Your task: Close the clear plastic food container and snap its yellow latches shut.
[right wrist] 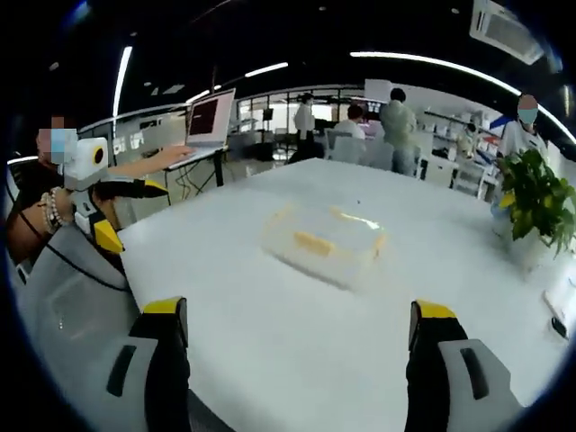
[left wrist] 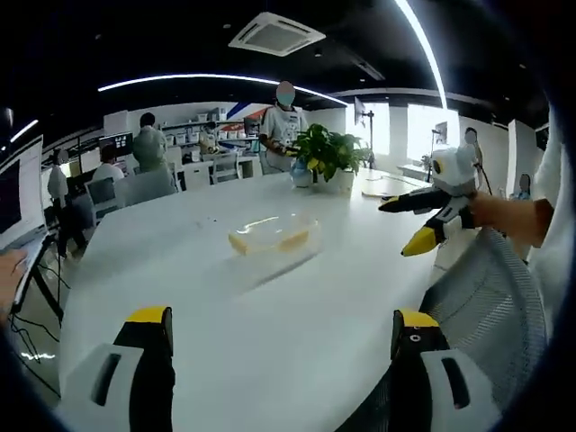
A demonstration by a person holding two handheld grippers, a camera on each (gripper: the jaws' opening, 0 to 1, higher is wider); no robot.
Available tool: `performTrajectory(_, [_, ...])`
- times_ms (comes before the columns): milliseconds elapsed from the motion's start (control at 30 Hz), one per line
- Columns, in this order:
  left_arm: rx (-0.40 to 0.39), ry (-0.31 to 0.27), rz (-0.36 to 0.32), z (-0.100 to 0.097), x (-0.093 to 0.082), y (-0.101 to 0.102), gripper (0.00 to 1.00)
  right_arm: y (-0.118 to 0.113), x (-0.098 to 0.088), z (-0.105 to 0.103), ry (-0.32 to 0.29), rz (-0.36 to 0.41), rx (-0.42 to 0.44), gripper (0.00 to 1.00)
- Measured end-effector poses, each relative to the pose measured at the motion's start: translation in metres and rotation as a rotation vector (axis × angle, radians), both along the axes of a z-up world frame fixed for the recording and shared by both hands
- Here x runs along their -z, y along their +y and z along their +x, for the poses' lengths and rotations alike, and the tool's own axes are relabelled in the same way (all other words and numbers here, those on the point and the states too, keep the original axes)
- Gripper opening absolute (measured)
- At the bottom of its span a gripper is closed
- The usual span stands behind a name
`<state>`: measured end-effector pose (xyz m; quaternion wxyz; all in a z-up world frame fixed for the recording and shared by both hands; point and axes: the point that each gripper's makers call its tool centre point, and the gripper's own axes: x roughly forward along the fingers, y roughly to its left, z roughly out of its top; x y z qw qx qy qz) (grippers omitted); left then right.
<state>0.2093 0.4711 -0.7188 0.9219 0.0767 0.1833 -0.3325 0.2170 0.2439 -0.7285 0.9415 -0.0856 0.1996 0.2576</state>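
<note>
The clear plastic food container (left wrist: 274,234) with yellow latches lies flat near the middle of the white table (left wrist: 180,261). It is too blurred to tell how its lid sits. My left gripper (left wrist: 282,317) is open and empty, well short of it over the near table edge. My right gripper (left wrist: 396,229) comes in from the right, open, held in a hand and clear of the container. In the right gripper view the container (right wrist: 326,238) lies ahead of my open right gripper (right wrist: 300,309), and the left gripper (right wrist: 137,219) hovers open at the left edge of the table (right wrist: 270,351).
A potted plant (left wrist: 328,153) (right wrist: 535,202) stands at the table's far side. A grey mesh chair (left wrist: 490,288) (right wrist: 63,297) is pushed against the near edge. A laptop (right wrist: 209,117) sits on a stand beyond the table. People stand and sit at desks behind.
</note>
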Motion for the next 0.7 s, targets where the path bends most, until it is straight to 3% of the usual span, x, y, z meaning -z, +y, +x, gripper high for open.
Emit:
performTrajectory(200, [0.019, -0.015, -0.007, 0.000, 0.003, -0.005, 1.00, -0.002, 0.000, 0.001, -0.007, -0.020, 0.012, 1.00])
performTrajectory(300, [0.012, 0.045, 0.009, -0.003, 0.013, -0.002, 1.00, -0.005, 0.003, -0.001, -0.006, -0.033, 0.019, 1.00])
performTrajectory(400, [0.022, 0.000, -0.003, 0.000, 0.006, -0.004, 1.00, -0.007, 0.000, 0.001, -0.015, -0.021, 0.037, 1.00])
performTrajectory(700, [0.022, 0.010, -0.001, 0.001, 0.009, -0.004, 1.00, -0.011, 0.003, 0.003, -0.015, -0.025, 0.055, 1.00])
